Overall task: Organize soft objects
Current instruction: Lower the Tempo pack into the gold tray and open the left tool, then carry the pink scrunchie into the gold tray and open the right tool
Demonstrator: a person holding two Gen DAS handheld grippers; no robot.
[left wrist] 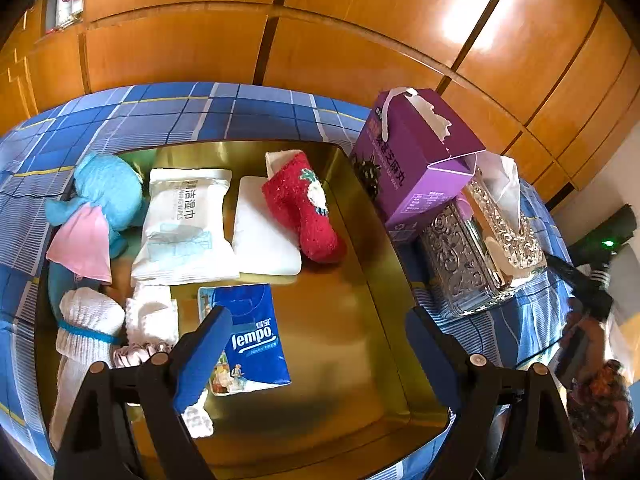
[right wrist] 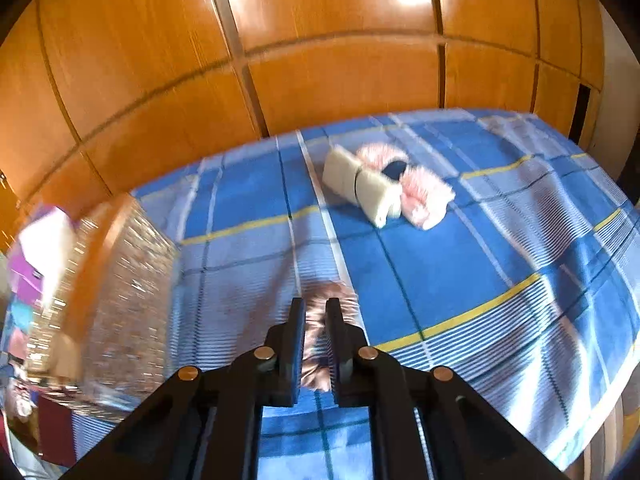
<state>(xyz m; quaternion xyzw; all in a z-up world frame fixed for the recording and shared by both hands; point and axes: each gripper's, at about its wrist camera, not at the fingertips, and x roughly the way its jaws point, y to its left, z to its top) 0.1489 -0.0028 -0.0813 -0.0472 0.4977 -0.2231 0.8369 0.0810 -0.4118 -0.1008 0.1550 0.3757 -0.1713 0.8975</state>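
Left wrist view looks down into a gold tray [left wrist: 360, 240] set on a bed with a blue checked sheet [left wrist: 160, 116], and the writing is easy to read there: a blue tissue pack [left wrist: 250, 340] says "Tempo", and a white wipes pack [left wrist: 186, 224] carries Chinese characters with "WIPES" along its side. Beside them lie a red fuzzy sock [left wrist: 306, 208], a blue plush toy [left wrist: 106, 196] and rolled white socks [left wrist: 86, 332]. A purple carton [left wrist: 416, 156] with Chinese print leans on a clear patterned tissue box [left wrist: 480, 256] just right of the tray. The left gripper [left wrist: 316, 344] hangs over the tray, its blue pads spread wide, grasping nothing. Only the right wrist view shows the open stretch of sheet, with a white roll [right wrist: 362, 186] touching a pink fluffy piece [right wrist: 420, 192] well beyond the right gripper [right wrist: 316, 308]. That gripper is clenched on a brownish-pink ruffled scrunchie [right wrist: 324, 320], blurred, low over the sheet.
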